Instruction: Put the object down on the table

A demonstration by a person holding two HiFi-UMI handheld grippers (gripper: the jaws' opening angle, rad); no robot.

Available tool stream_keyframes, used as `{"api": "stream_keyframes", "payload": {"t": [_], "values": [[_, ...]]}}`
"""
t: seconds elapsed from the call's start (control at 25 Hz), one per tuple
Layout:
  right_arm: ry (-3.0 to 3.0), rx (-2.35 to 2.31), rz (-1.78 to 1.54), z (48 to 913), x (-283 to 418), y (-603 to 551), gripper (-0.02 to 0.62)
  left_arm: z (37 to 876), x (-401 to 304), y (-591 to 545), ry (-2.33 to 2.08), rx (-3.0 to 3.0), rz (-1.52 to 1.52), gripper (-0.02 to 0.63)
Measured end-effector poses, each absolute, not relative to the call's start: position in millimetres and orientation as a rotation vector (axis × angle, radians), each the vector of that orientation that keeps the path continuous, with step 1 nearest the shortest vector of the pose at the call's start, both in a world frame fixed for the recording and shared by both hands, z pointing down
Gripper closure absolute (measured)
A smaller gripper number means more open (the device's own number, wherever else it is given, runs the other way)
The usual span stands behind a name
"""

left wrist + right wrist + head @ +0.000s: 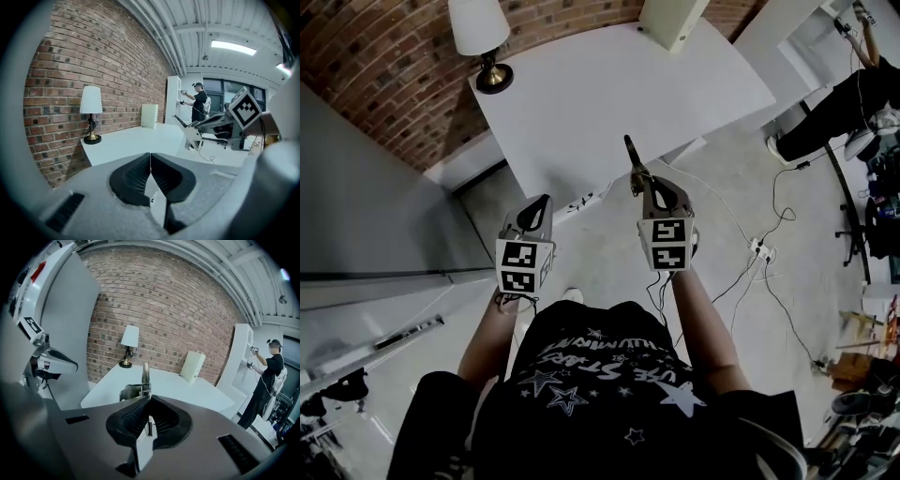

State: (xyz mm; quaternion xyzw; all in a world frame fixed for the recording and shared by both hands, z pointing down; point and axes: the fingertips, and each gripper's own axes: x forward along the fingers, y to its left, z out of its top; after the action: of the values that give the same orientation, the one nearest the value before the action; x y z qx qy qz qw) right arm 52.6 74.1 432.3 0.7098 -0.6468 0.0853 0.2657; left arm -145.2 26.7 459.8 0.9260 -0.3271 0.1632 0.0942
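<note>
My right gripper (649, 185) is shut on a thin, dark metal tool (631, 155) that sticks out past its fingertips, over the floor just short of the white table's (628, 94) near edge. In the right gripper view the tool (146, 376) rises upright from the closed jaws (149, 401), with the table (187, 390) behind it. My left gripper (544, 202) hangs level with it to the left, shut, with nothing between its pads (150, 161). From the left gripper view the right gripper (187, 129) shows at the right, beside the table (136, 140).
A lamp (483, 42) stands at the table's far left corner and a white box (675, 19) leans at its far edge, against the brick wall. Cables and a power strip (759, 248) lie on the floor at the right. A person (267, 376) stands at a white cabinet.
</note>
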Motion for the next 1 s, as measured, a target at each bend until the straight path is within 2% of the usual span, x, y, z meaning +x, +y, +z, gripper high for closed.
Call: {"api": "stream_keyframes", "payload": {"t": [0.48, 1.0], "values": [[-1.782, 1.831, 0.166, 446, 92, -6, 0.588, 471, -151, -39, -1.131, 2.666, 0.476, 0.586], [-1.949, 1.545, 0.013, 462, 170, -176, 0.588, 474, -93, -150, -1.448, 2.486, 0.496, 0.586]]}}
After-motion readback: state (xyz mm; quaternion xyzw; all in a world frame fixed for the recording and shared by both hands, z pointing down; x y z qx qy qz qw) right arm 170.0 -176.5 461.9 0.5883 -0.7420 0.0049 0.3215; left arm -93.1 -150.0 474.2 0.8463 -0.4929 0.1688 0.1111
